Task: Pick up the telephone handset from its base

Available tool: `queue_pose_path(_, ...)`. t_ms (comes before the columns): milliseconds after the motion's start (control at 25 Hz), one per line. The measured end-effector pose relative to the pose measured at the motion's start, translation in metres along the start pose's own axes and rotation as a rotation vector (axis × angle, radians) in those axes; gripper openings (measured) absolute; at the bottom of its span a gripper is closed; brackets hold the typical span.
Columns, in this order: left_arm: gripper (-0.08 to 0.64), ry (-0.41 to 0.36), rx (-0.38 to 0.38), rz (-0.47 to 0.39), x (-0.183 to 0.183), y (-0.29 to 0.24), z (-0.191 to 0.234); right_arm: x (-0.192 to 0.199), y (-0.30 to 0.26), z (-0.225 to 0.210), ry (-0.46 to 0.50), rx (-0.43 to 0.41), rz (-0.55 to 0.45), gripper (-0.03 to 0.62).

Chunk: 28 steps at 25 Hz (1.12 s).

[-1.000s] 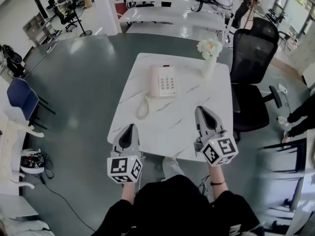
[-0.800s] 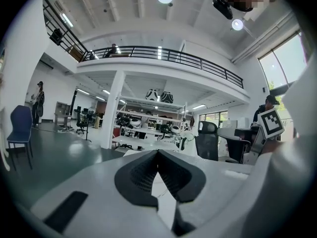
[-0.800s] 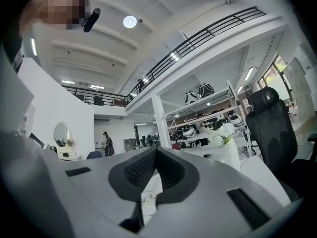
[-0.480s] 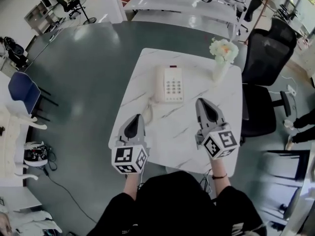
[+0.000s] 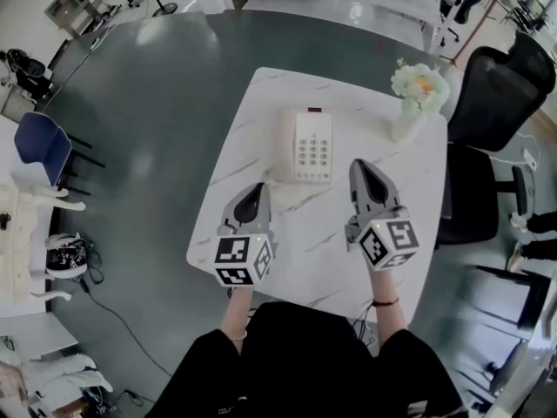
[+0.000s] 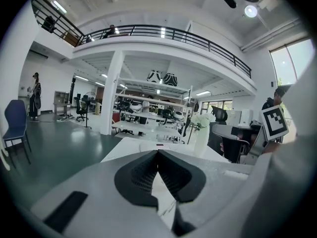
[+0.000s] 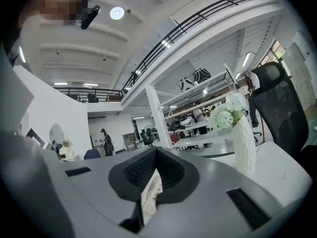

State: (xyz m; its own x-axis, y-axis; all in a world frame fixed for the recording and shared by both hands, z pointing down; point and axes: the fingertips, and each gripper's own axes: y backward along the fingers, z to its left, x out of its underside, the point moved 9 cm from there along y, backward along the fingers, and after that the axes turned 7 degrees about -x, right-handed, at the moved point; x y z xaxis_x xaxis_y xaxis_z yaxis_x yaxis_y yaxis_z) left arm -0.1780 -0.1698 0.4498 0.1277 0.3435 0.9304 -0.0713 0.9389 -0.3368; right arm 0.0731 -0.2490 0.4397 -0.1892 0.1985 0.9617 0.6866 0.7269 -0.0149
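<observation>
A cream telephone (image 5: 312,145) with a keypad lies on the white marble table (image 5: 261,103), its handset (image 5: 288,143) resting along the base's left side. The left gripper (image 5: 255,190) hovers over the table just near and left of the phone, jaws shut and empty. To the right of the phone's near end, my right gripper (image 5: 360,165) points forward, its tips also meeting with nothing held. In the right gripper view the telephone (image 7: 150,192) shows through the slit below the closed tips. The left gripper view shows the telephone (image 6: 157,144) low and far ahead.
A white vase of pale flowers (image 5: 411,103) stands at the table's far right corner, close to the right gripper's path. A black office chair (image 5: 492,103) stands right of the table, and a blue chair (image 5: 39,151) far left. Grey floor surrounds the table.
Both grippers have moved forward over the table toward the telephone and sunk a little. The jaws have stayed shut, and the phone has not moved.
</observation>
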Motion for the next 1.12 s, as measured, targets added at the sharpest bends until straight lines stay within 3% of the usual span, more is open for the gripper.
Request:
queue_pose_path(200, 0.000, -0.021, -0.024, 0.052, 0.007, -0.030, -0.004, 0.012, -0.021, -0.019, -0.019, 0.019, 0.023, -0.009)
queue_pose_path(680, 0.007, 0.030, -0.028, 0.155, 0.020, -0.099, 0.007, 0.044, -0.060, -0.033, -0.027, 0.046, 0.091, -0.009)
queue_pose_path(1120, 0.236, 0.064, -0.022, 0.255, 0.032, -0.165, 0.012, 0.071, -0.076, -0.040, -0.070, 0.079, 0.115, -0.009)
